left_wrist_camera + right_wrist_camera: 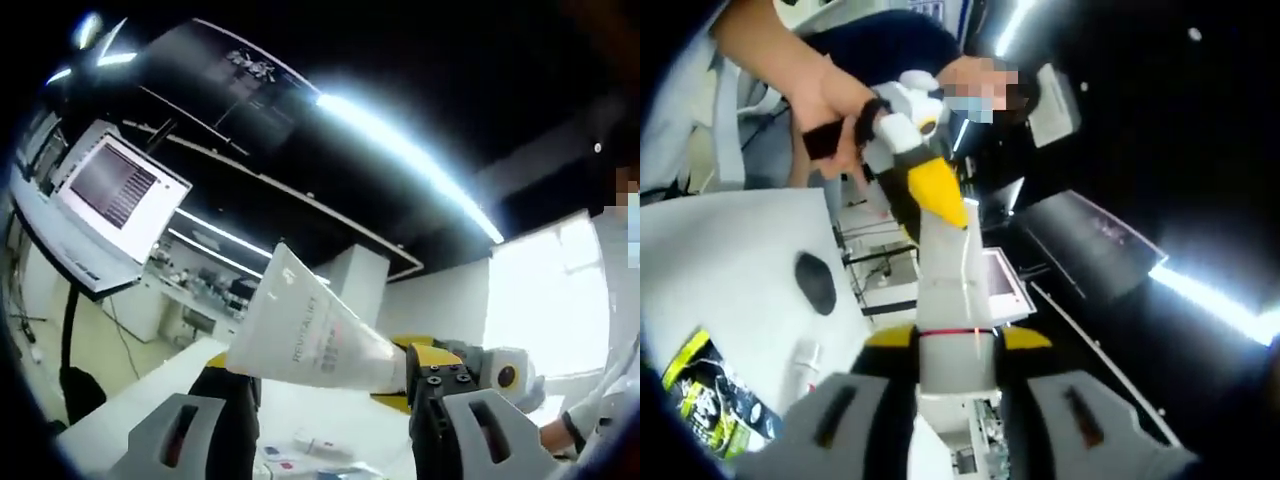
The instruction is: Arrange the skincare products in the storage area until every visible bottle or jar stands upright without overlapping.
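A white skincare tube [955, 300] with a thin red band is held up in the air. My right gripper [958, 338] is shut on its near end, with a yellow pad on each side. The tube's far end meets the yellow tip of my left gripper [940, 195], which a hand holds. In the left gripper view the same tube [305, 335] lies slanted across the gap of my left gripper [330, 385], crimped end up and to the left. Its jaws stand apart, and I cannot make out whether they press on it. The right gripper [450, 365] comes in from the right at the tube's narrow end.
A white table [730, 270] lies below, bearing a black oval object [815, 282], a green and black packet [705, 400] and a small white bottle [805, 365] lying down. Small items [320, 447] lie on the table between my left jaws. A monitor on a stand [105, 205] is at the left.
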### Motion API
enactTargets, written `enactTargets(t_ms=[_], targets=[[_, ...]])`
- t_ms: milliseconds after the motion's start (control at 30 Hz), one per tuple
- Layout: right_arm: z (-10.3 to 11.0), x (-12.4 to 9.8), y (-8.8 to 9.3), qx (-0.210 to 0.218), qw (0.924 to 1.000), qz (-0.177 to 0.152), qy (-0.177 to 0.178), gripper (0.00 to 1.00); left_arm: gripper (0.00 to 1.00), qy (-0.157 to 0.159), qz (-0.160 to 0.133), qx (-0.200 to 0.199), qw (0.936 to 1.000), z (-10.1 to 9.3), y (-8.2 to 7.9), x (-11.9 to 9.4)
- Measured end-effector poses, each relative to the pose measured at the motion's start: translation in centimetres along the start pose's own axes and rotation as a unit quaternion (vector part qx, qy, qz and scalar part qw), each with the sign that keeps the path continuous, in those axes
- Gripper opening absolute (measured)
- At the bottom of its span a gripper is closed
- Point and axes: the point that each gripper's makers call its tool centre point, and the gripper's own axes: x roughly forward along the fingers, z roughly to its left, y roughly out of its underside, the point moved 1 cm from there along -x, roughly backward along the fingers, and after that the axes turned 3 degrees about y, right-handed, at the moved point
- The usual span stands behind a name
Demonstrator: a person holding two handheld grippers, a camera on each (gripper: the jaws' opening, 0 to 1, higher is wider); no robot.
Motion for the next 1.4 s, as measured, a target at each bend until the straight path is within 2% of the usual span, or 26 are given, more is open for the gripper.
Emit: enactTargets(t_ms=[367, 600, 967, 1200, 1400], targets=[[0.5, 0.2, 0.3, 0.025, 0.9996, 0.007, -0.009, 0.29, 0.58, -0.002, -0.034, -0.028, 0.9990, 0.2, -0.7, -0.1], [0.7, 0.3, 0.1, 0.044, 0.9989, 0.010, -0.013, 0.29, 0.47, -0.014, -0.066, -0.030, 0.9973, 0.6, -1.7, -0.8], [1.0, 0.5, 0.3, 0.075, 0.9969, 0.016, -0.018, 0.29, 0.31, -0.021, -0.080, -0.029, 0.9962, 1.0, -2.0, -1.0], [1.4, 0.8, 0.6, 0.087, 0.9958, 0.022, -0.022, 0.29, 0.30, -0.023, -0.083, -0.027, 0.9959, 1.1, -2.2, -1.2], [1.8, 0.9, 0.8, 0.100, 0.9943, 0.026, -0.026, 0.29, 0.24, -0.013, -0.092, -0.025, 0.9954, 0.7, -2.5, -1.3]])
